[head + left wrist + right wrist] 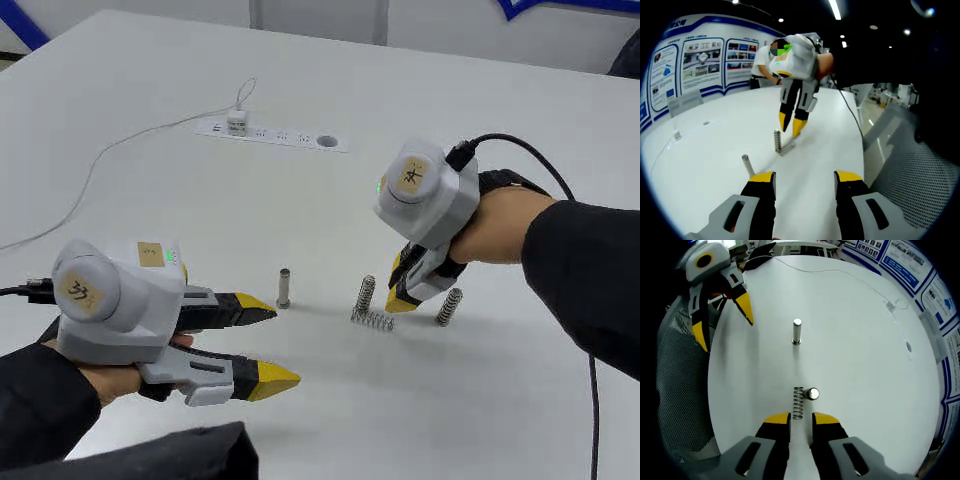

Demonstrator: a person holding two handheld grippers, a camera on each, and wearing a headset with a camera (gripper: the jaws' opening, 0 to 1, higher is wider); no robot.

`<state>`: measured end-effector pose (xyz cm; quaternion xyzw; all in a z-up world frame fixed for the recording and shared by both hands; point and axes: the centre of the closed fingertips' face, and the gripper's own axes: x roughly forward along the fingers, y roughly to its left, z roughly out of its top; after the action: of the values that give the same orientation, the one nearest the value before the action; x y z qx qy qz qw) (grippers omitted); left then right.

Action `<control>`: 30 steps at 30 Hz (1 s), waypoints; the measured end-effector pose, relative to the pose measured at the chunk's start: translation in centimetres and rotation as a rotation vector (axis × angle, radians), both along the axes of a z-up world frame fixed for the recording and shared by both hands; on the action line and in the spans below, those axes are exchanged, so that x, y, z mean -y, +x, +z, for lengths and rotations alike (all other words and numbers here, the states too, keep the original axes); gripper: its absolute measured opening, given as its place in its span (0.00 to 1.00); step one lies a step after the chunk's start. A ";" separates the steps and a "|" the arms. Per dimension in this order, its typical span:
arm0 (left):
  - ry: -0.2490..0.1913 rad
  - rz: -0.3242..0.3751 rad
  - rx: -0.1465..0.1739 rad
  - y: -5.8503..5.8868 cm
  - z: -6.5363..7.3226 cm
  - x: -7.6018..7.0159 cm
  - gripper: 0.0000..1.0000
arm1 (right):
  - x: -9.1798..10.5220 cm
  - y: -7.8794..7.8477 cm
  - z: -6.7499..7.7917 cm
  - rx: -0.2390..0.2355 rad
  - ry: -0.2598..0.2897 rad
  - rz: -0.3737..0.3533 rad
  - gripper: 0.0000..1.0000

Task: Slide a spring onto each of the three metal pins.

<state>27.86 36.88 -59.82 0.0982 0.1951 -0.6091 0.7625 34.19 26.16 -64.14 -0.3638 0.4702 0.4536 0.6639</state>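
Nearest me, my left hand-held gripper [286, 346] sits with jaws wide apart and empty, just short of the bare metal pin [284, 288]. Farther toward the middle of the bench, the right hand-held gripper [801, 417], jaws narrowly apart on nothing, hangs over the loose spring [373, 320]. That spring lies beside an upright spring [366, 292]; it looks light, squashy and apt to roll, so I'd pinch its middle coils gently.

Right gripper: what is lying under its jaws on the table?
A loose spring lies flat just ahead of the right gripper, beside an upright pin seen end-on. The table right beneath the jaws is covered by them.
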 end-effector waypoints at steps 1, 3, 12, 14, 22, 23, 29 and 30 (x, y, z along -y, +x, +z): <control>0.000 0.000 0.000 0.0 0.0 0.0 0.48 | 0.0 0.0 -0.3 -0.005 0.001 0.001 0.18; 0.000 0.002 0.000 0.0 0.0 -0.1 0.48 | 0.0 -0.2 -0.9 -0.014 -0.003 0.006 0.18; 0.002 0.003 -0.001 0.1 -0.1 -0.1 0.48 | 0.0 -0.2 -2.8 -0.028 -0.018 0.033 0.15; 0.002 0.005 -0.001 0.2 -0.1 -0.1 0.47 | -0.1 -0.2 -3.2 -0.033 -0.017 0.034 0.15; 0.005 0.007 -0.002 0.2 -0.2 -0.1 0.47 | -0.2 -0.3 -3.7 -0.040 -0.010 0.039 0.12; 0.005 0.007 -0.002 0.2 -0.2 -0.1 0.47 | -0.2 -0.3 -3.7 -0.035 -0.010 0.039 0.12; 0.009 0.008 -0.001 0.2 -0.2 -0.2 0.47 | -0.6 -0.9 -3.0 -0.041 0.008 0.039 0.12; 0.010 0.007 -0.001 0.2 -0.2 -0.2 0.47 | -0.7 -1.0 -2.8 -0.041 0.010 0.042 0.12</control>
<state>28.03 37.06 -60.04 0.1011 0.1988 -0.6055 0.7640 33.18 26.88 -66.98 -0.3609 0.4740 0.4770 0.6462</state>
